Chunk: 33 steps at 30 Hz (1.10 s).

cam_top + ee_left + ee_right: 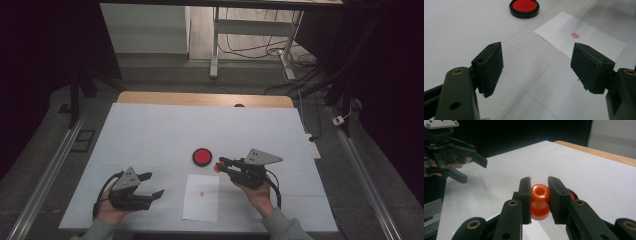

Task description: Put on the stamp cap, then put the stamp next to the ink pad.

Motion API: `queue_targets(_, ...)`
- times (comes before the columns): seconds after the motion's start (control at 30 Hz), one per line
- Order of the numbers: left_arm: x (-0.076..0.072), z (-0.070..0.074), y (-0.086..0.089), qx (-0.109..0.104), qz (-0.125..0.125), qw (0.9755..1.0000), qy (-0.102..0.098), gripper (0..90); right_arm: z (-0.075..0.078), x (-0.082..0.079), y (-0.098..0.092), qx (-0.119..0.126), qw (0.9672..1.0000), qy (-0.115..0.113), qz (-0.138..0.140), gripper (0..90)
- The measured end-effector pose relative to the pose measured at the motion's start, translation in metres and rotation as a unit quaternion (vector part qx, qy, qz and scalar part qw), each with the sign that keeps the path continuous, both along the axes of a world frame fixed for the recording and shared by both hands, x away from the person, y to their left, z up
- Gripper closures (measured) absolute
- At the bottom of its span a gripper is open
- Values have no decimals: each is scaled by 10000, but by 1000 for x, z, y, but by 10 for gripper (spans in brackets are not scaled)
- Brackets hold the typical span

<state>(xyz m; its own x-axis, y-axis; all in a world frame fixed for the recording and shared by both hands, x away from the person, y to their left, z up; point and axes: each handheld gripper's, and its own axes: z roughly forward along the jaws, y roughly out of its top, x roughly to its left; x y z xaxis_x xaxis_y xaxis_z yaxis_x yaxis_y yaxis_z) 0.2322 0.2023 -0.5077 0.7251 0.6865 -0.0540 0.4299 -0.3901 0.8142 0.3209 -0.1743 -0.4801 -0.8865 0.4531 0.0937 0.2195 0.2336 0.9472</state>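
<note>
An orange stamp (540,201) sat clamped between the right gripper's (539,198) fingers (525,195), just right of the red ink pad (202,157). The white paper (201,197), bearing a red mark (575,35), lay ahead of the left gripper (536,68), whose fingers (489,66) stood wide and empty.

a white table (150,130) bears a red ink pad (202,157) and a stamped paper sheet (201,197).

The left gripper (152,185) hovers left of the white sheet (201,197), jaws spread wide and empty. The right gripper (220,166) sits at the sheet's upper right corner, jaws clamped on an orange stamp (539,201).
</note>
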Motion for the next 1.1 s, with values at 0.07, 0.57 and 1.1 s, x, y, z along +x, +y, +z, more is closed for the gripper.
queue_targets(0.07, -1, 0, 1, -11, 8, 10000, 0, 261, -1, 1, -1, -13, 10000, -3, -15, 727)
queue_targets(0.57, 1, -3, 6, 6, 98, 9999, 91, 261, -15, 24, 3, -454, 9983, 37, -371, 726)
queue_targets(1.1, 5, -6, 10, -50, 186, 9996, 224, 261, -44, 48, 16, -1267, 9892, 345, -658, 723)
